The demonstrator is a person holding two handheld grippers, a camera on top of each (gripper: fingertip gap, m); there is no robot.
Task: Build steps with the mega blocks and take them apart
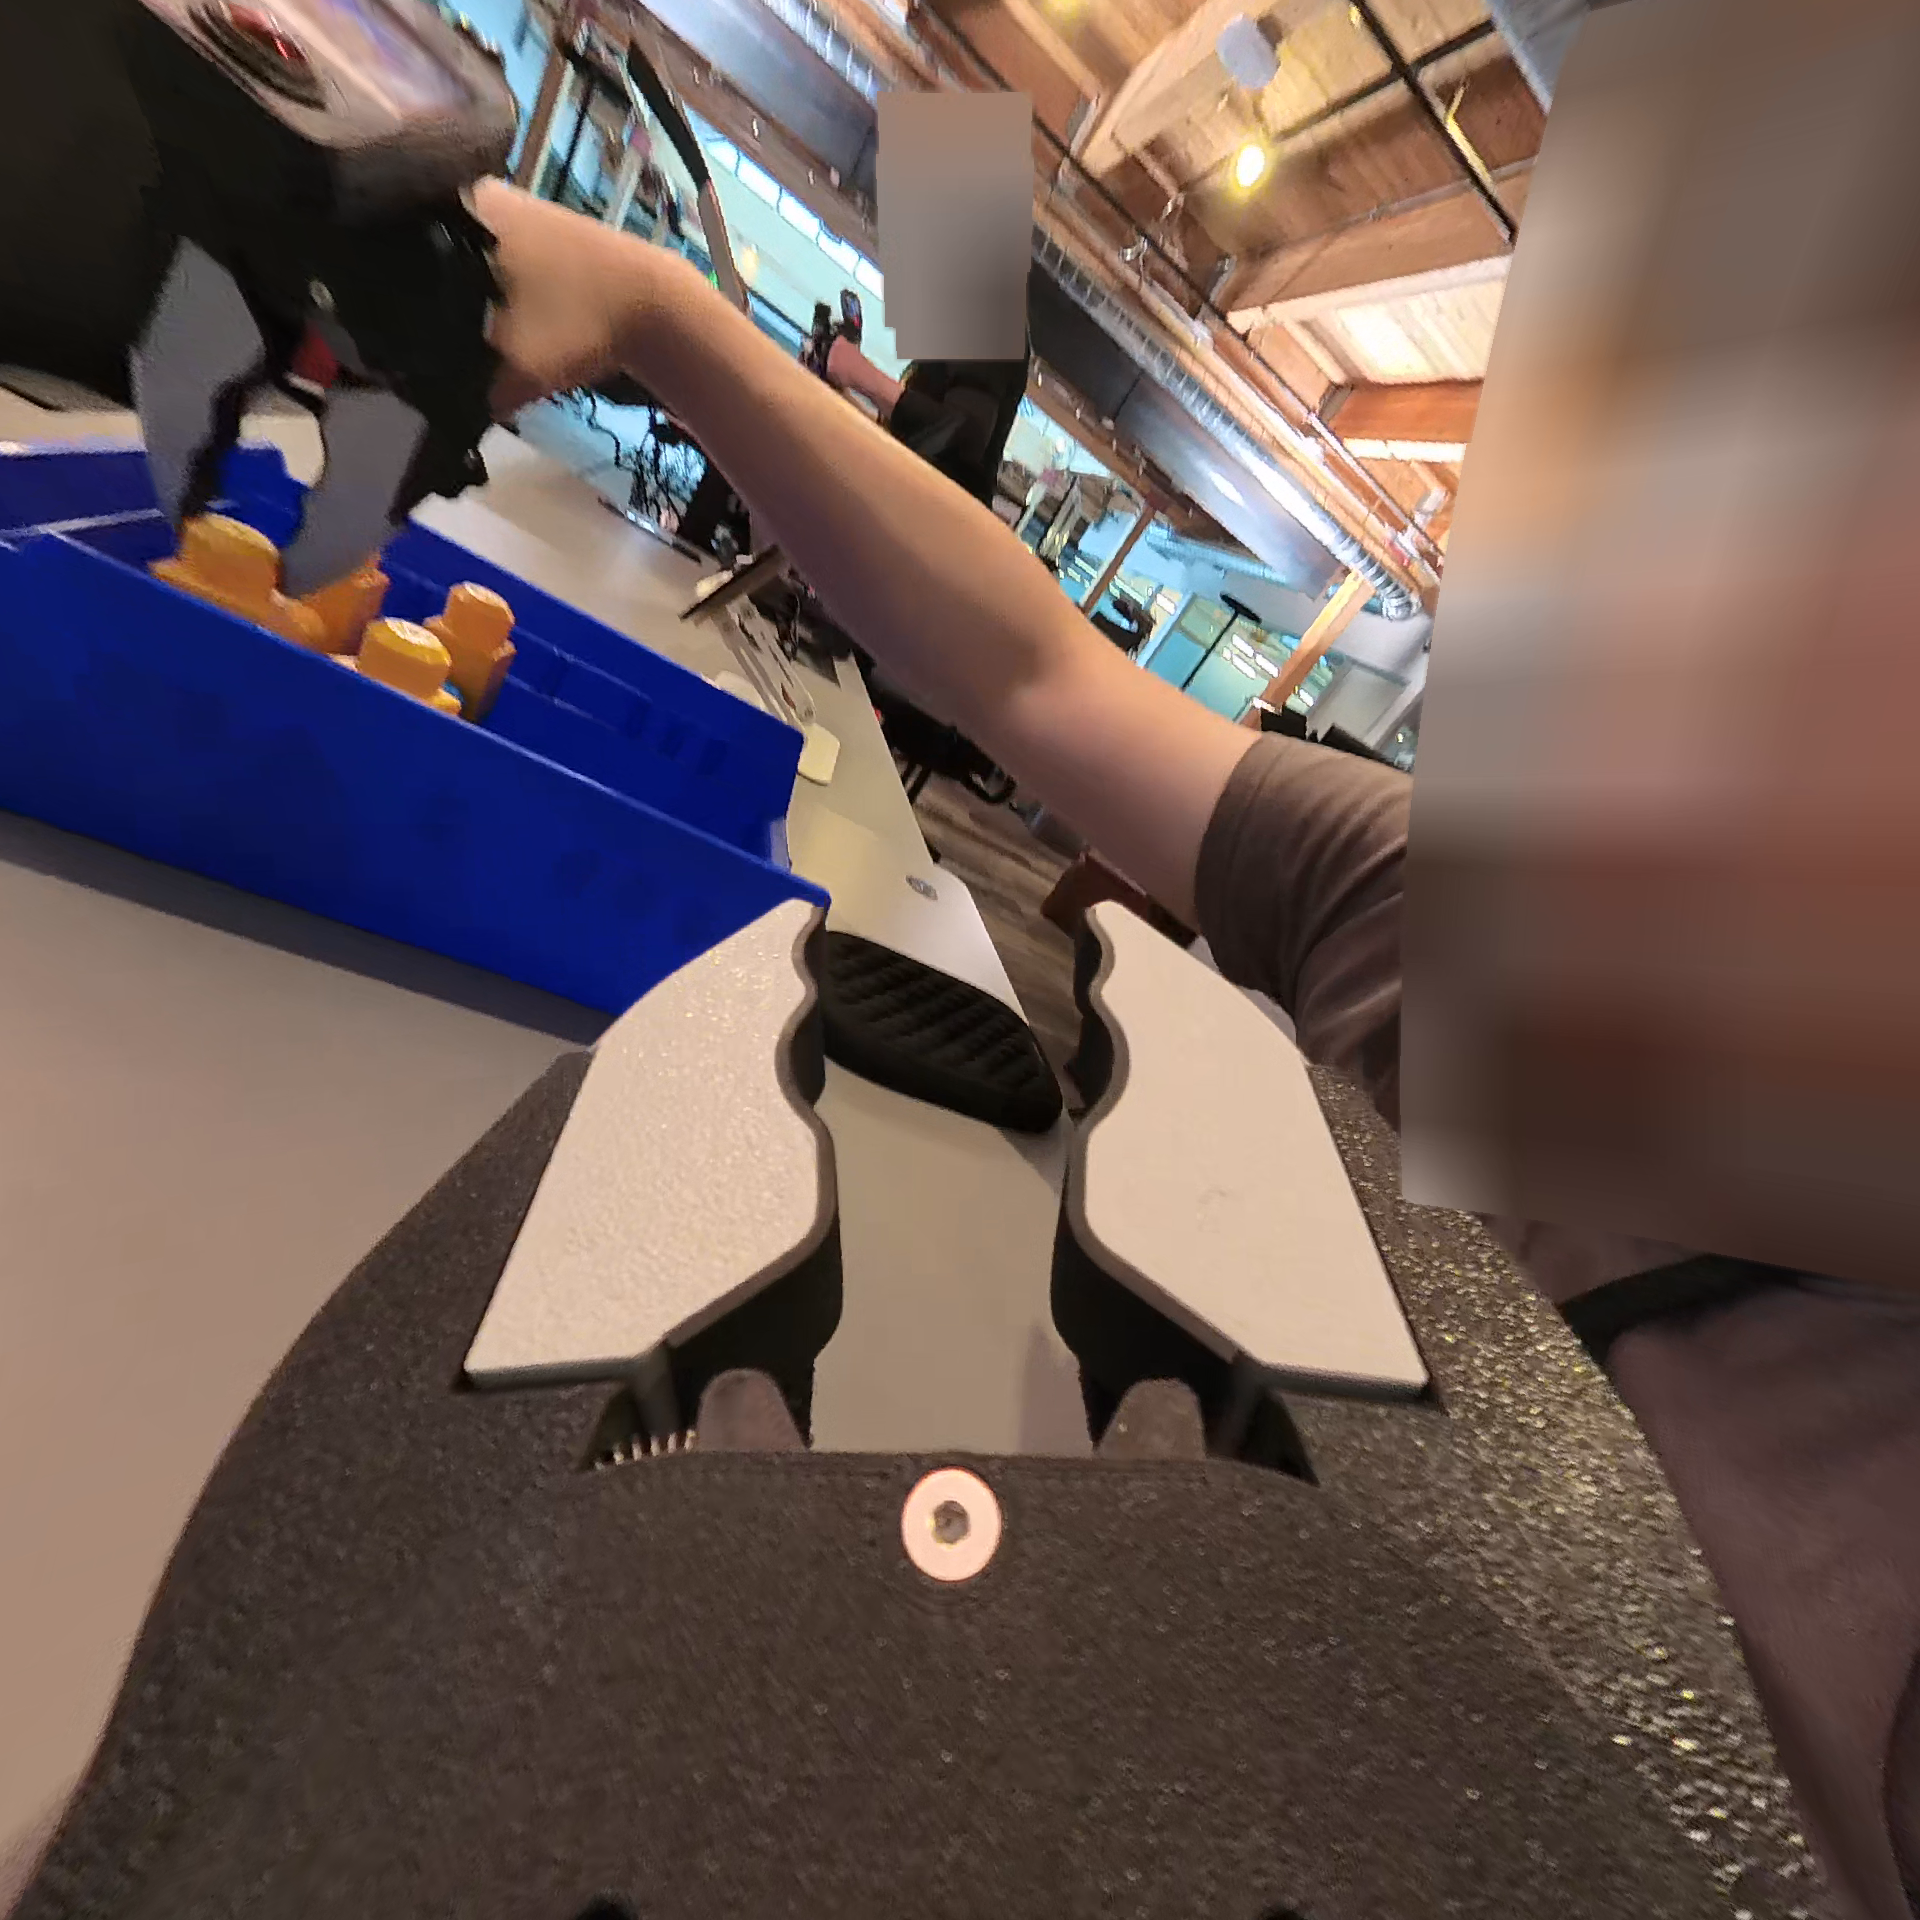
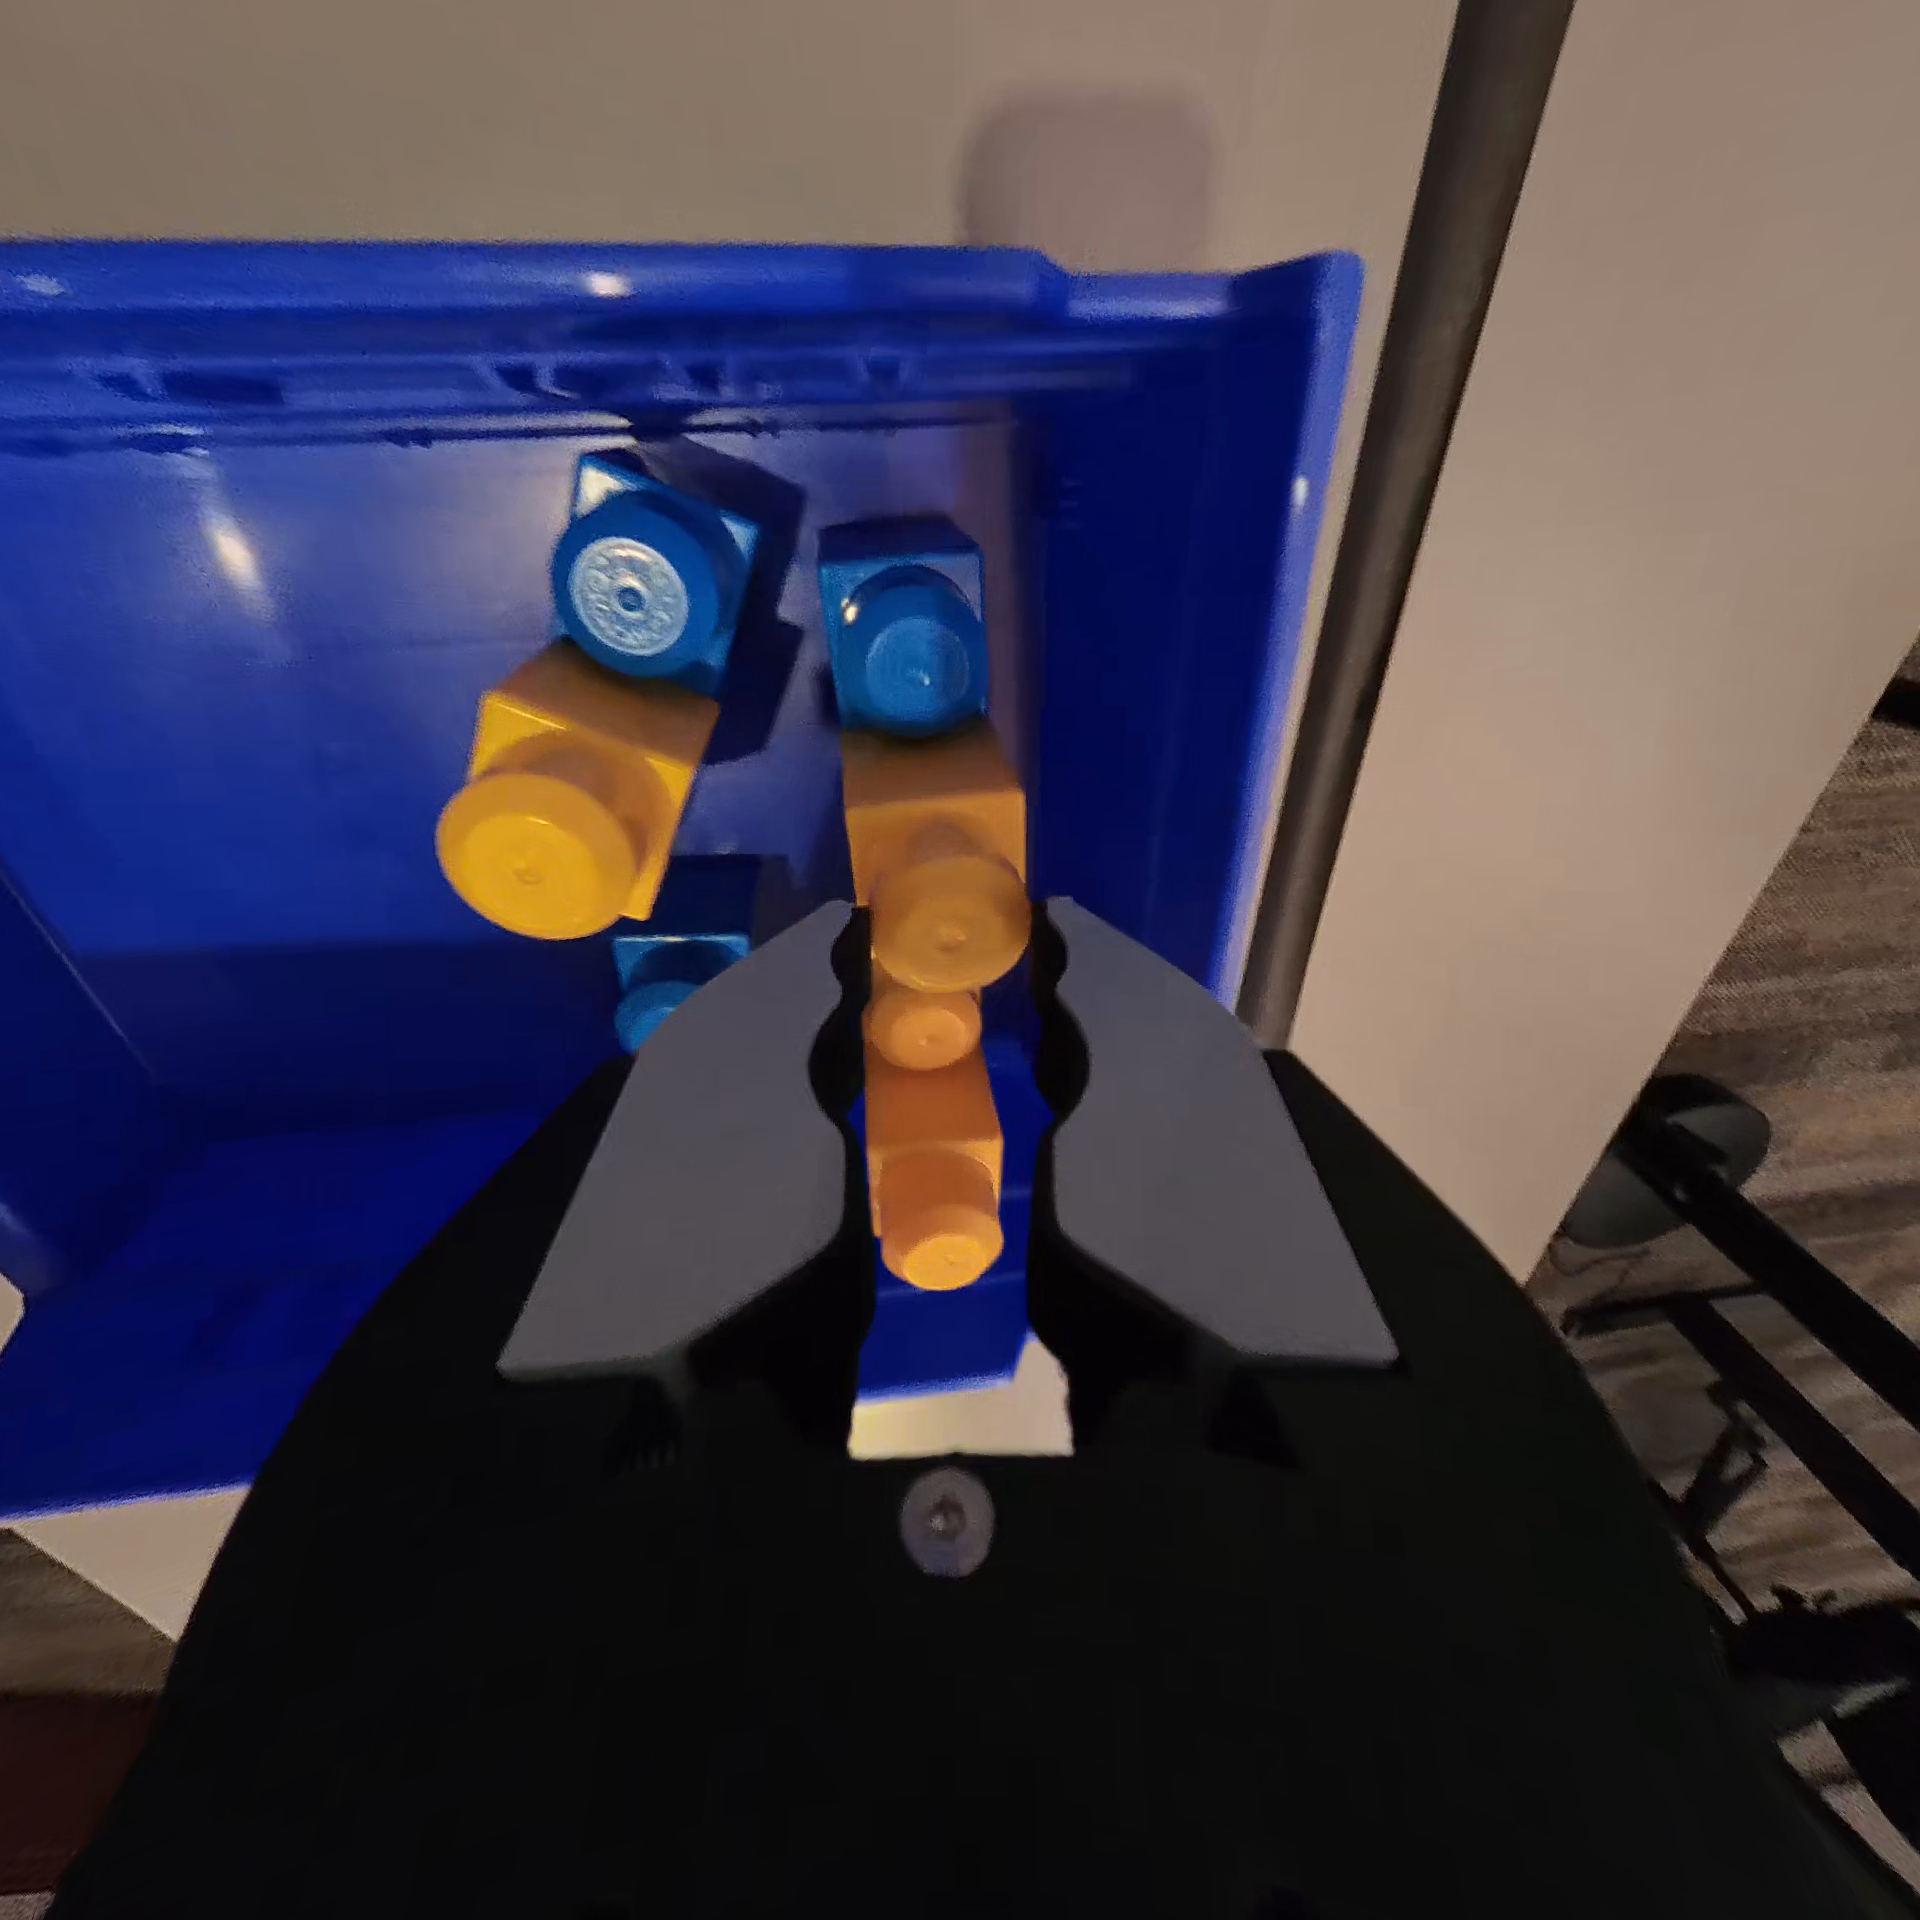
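**Right gripper poised over a crowded bin**

A pale table (image 1: 208, 1195) in a timber-ceilinged workspace carries a blue bin (image 2: 208, 727) holding the mega blocks. The right gripper (image 2: 943, 935) hangs over the bin, jaws parted around the stud of an orange block (image 2: 935, 831) without visibly clamping it. The left gripper (image 1: 945, 925) waits over the table edge, narrowly parted and empty. The orange block sits close to a blue block (image 2: 904, 634) and another orange block (image 2: 935, 1143), so a closing finger could likely catch a neighbour, or slip off the smooth round stud. The blocks look glossy, hard plastic; some are joined in orange-and-blue pairs (image 2: 592, 727).
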